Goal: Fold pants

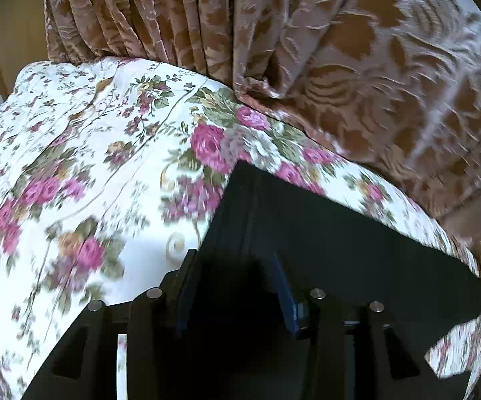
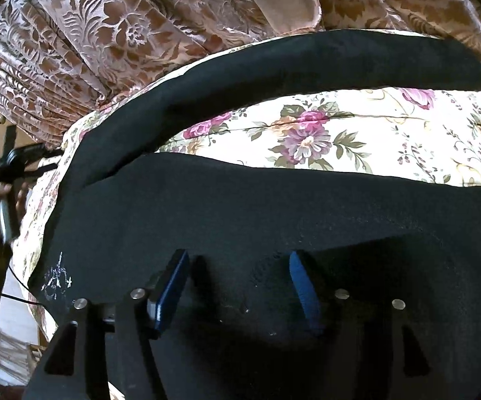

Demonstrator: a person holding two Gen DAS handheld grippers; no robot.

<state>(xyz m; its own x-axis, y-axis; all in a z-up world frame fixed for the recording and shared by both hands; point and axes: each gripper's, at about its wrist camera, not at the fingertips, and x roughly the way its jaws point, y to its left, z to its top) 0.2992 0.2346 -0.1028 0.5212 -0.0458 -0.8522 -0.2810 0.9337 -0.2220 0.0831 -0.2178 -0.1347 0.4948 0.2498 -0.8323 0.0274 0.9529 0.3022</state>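
Note:
Black pants [image 2: 240, 206] lie spread on a floral bedspread [image 2: 373, 133], with both legs apart; the far leg [image 2: 307, 63] curves along the bed's far edge. A white mark [image 2: 57, 276] shows near their left end. My right gripper [image 2: 237, 263] is open just above the near leg, fingers apart. In the left wrist view a corner of the pants [image 1: 307, 220] lies under my left gripper [image 1: 233, 260], which is open over the dark cloth. The left gripper and the hand holding it also show in the right wrist view [image 2: 17, 163].
Brown patterned curtains [image 1: 340, 50] hang against the bed's far side. The floral bedspread [image 1: 90, 166] stretches to the left of the pants. A wooden panel [image 1: 13, 26] stands at the far left. The floor [image 2: 13, 316] lies beyond the bed's left edge.

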